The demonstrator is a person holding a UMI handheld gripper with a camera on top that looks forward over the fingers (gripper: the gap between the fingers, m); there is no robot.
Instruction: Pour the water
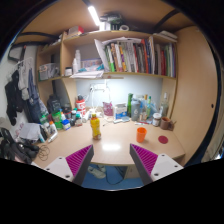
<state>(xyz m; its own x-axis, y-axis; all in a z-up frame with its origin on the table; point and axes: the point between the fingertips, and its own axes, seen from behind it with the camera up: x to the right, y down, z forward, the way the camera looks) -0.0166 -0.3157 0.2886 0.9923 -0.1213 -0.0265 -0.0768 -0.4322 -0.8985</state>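
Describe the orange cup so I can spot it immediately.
Start at the light desk under the bookshelf. The orange cup stands alone, beyond the open hand-held gripper, right of the yellow bottle. It is the only small orange thing there.

Tongs [112,160] spread open over the near edge of a pale wooden worktop [110,140], purple pads [80,157] facing inward, nothing between them. Beyond the fingers: a yellow plastic bottle [96,127] standing upright, a small orange cup [141,133] well apart. Behind, a wooden shelf [120,74] packed with upright books [138,55].
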